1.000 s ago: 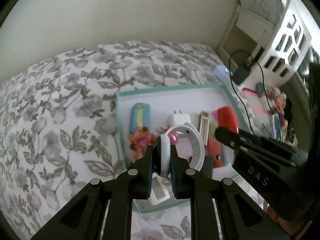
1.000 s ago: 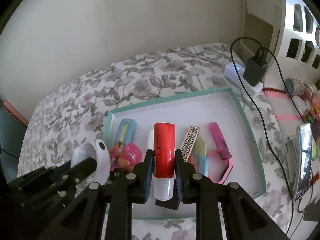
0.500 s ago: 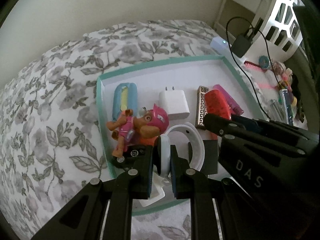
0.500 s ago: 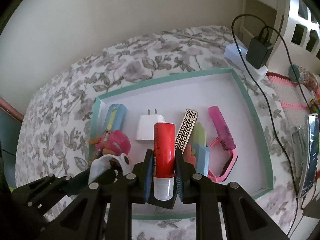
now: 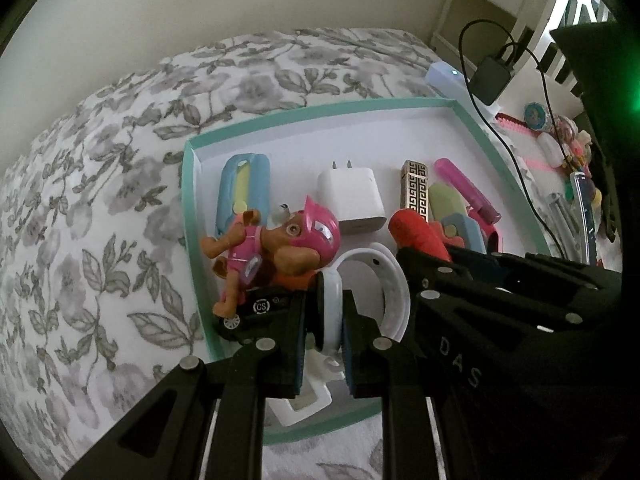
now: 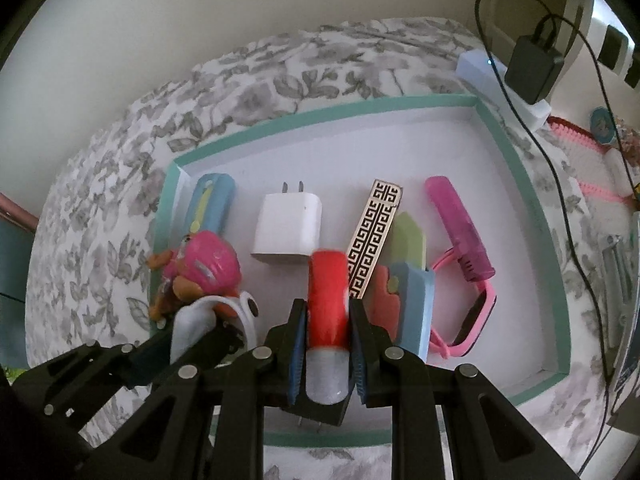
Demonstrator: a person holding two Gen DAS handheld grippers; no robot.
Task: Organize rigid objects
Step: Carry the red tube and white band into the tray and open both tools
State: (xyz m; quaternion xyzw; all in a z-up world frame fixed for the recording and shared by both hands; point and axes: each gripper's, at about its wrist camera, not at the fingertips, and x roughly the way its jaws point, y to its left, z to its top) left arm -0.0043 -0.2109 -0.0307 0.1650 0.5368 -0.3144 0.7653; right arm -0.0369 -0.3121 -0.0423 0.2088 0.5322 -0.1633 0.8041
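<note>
Both tools lowered toward the tray [image 6: 520, 184], hiding its near edge.

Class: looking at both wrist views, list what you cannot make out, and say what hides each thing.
- Black object under the red tube, right wrist view: covered by the right gripper.
- White piece at the tray's near edge, left wrist view: the left gripper covers it.
- Bedside clutter: too small.

Teal-rimmed white tray [image 6: 520, 184], red tube [image 6: 327, 292], grey floral bedspread [image 5: 100, 200], gold key-pattern bar [image 6: 374, 240]
</note>
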